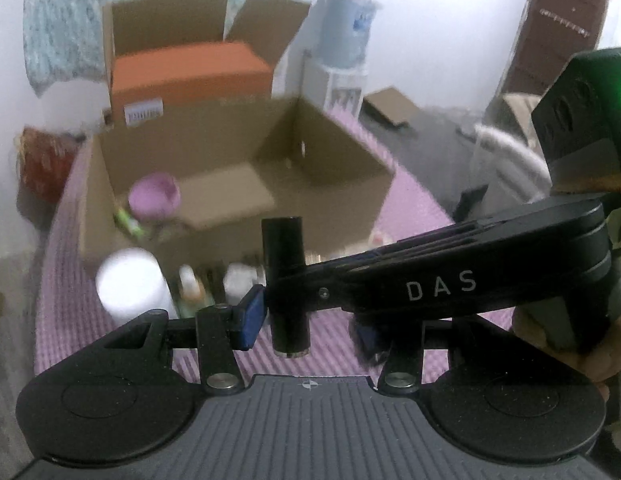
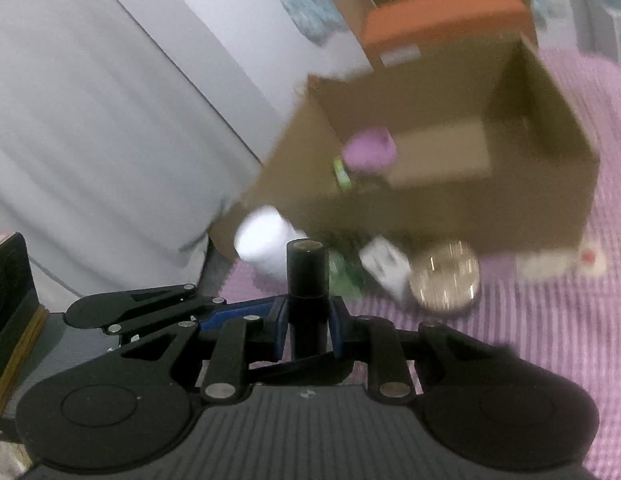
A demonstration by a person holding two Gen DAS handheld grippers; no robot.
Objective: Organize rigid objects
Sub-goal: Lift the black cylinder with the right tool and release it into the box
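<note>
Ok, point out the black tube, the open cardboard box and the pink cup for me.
black tube (image 2: 306, 280): right wrist view, upper body.
open cardboard box (image 1: 342, 148): left wrist view, inner right wall.
pink cup (image 1: 154, 196): left wrist view, side, inside the box.

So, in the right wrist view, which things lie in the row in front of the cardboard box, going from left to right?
White cylinder → black tube, held upright in the right hand-held gripper → small white box → round metallic tin → flat white packet with a red mark.
</note>
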